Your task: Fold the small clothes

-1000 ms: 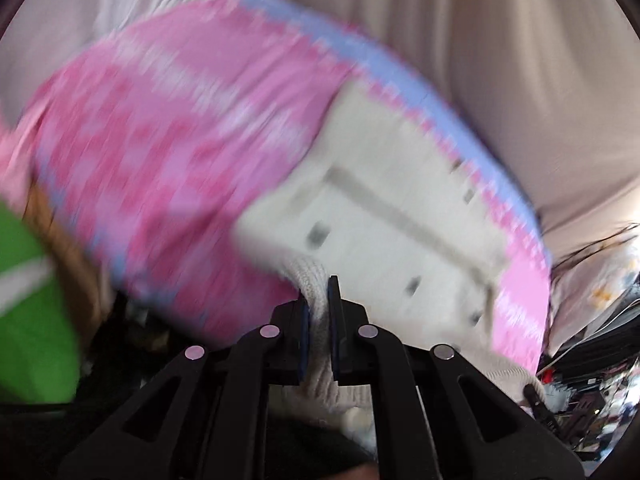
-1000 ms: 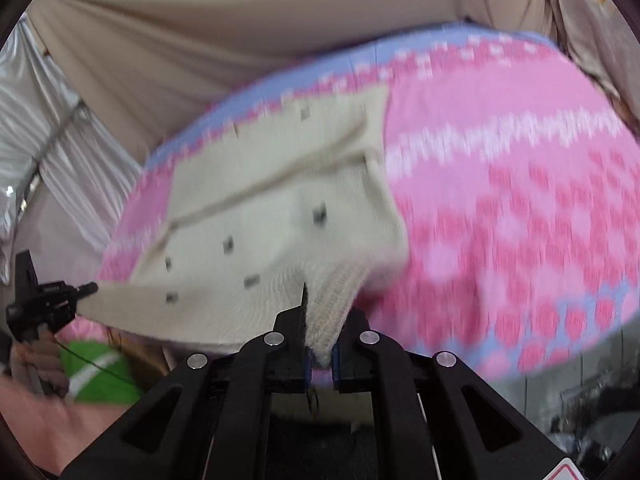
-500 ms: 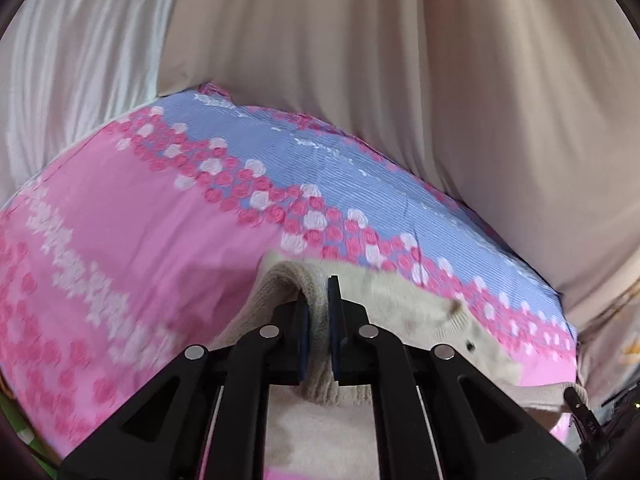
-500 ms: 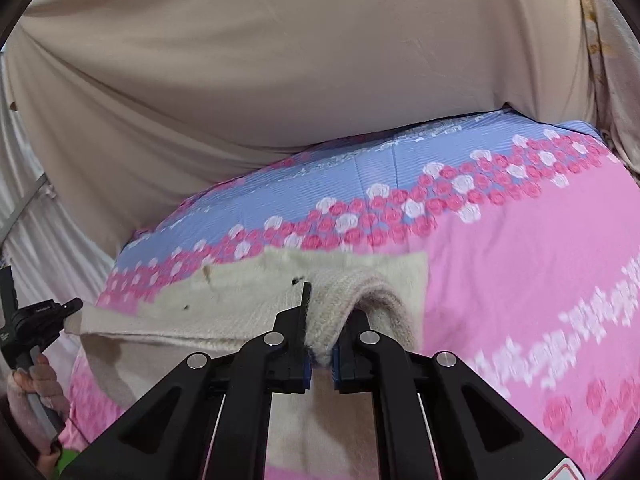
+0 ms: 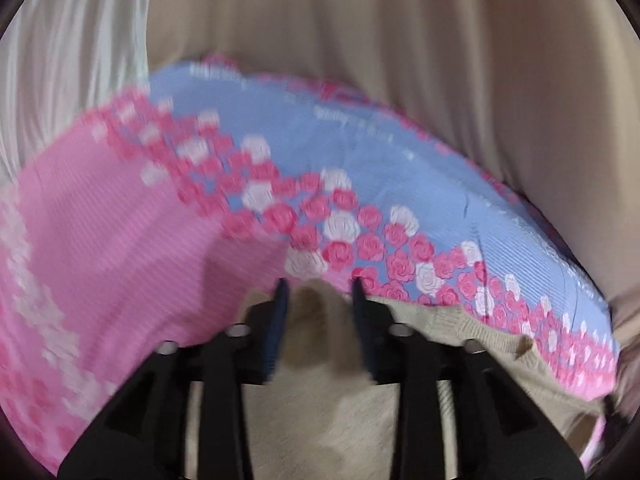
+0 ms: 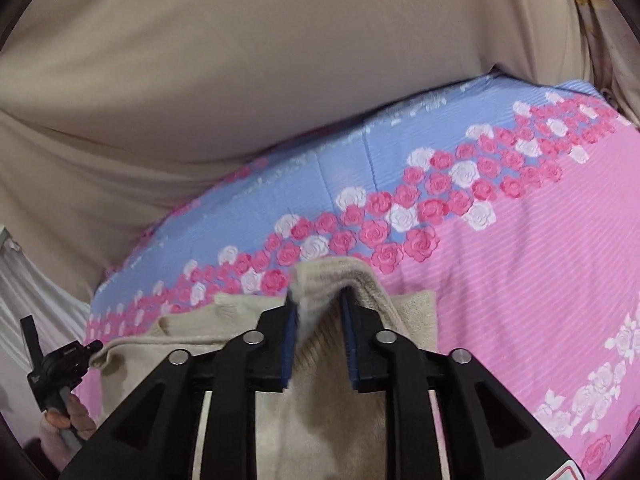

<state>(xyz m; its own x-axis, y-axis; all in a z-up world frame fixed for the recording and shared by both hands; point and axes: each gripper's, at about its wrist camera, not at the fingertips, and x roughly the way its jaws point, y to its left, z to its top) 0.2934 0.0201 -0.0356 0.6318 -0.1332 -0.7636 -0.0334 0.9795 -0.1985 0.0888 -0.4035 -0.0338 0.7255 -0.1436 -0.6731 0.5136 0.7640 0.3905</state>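
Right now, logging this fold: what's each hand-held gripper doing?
Left hand-held gripper: opening, cream knit garment between its jaws, released.
Right hand-held gripper: opening, same garment's ribbed edge loose between its jaws.

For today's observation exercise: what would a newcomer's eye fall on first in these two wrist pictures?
First, the bright pink and blue rose-print sheet filling the middle of both views, with plain beige drapery behind it. Next, the cream knit garment lying on the sheet at the bottom. Its folded edge bulges between the fingers of the right gripper and the left gripper, whose jaws are opening.
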